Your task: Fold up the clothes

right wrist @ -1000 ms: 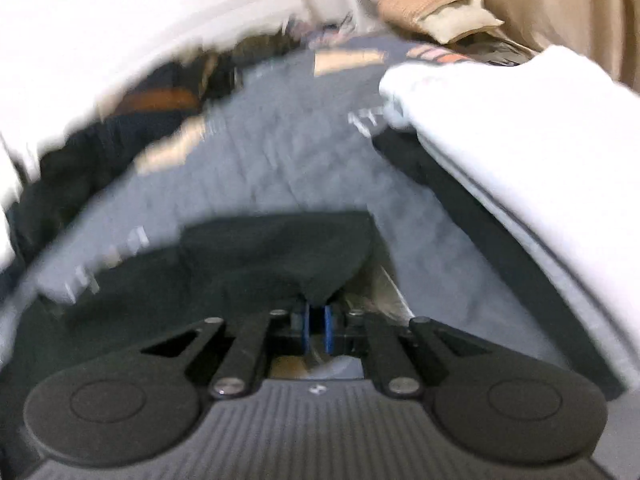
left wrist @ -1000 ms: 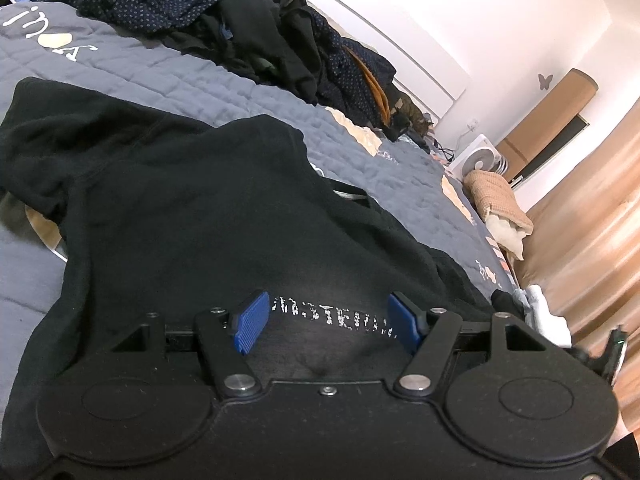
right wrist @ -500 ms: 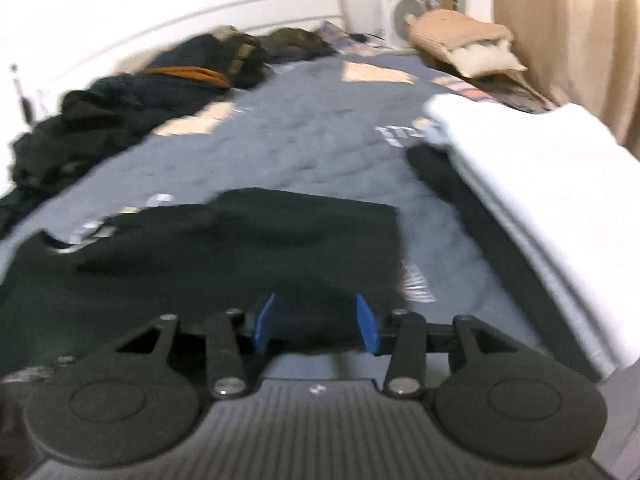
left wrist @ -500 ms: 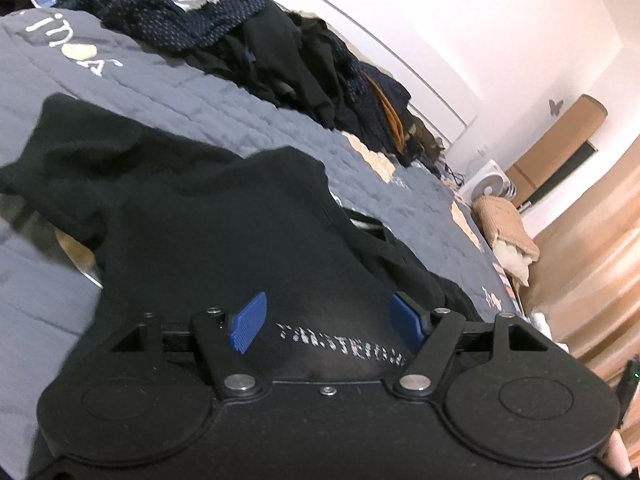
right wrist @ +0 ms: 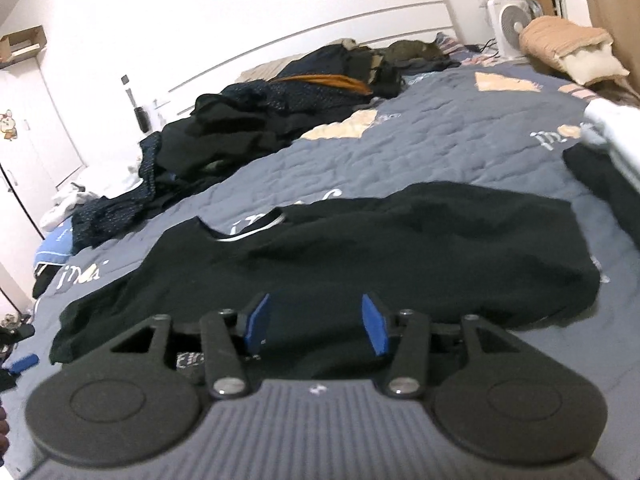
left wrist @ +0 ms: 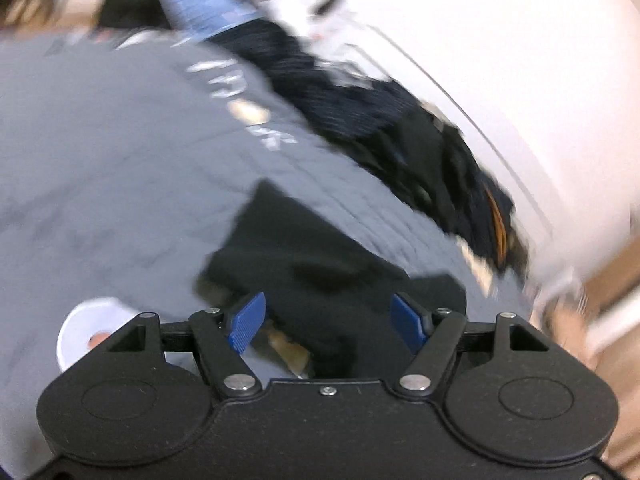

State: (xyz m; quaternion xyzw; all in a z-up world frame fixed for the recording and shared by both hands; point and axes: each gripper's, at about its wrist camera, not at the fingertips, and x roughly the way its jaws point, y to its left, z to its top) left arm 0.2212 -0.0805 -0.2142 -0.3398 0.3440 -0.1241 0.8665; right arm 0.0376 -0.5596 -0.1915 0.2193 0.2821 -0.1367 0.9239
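A black T-shirt [right wrist: 360, 248] lies spread on the grey quilted bedspread [right wrist: 460, 140], its white-trimmed neckline toward the headboard and one side folded over onto the body. In the right wrist view the right gripper [right wrist: 316, 326] sits low at the near hem with its blue pads set well apart and nothing between them, the cloth lying just beyond. The left wrist view is blurred; there the left gripper [left wrist: 330, 320] is also wide open and empty, poised over a dark corner of the shirt [left wrist: 320, 264] on the bedspread [left wrist: 100, 160]. Along the far side of the bed runs a heap of dark clothes [right wrist: 260, 120] with an orange strip in it, pressed against the white headboard [right wrist: 320, 28]. At the right edge lies a folded white garment [right wrist: 616, 132] over another black piece, and past the bed stand a white fan [right wrist: 514, 24] and a tan cushion [right wrist: 568, 44]. Nothing lies on the shirt itself.
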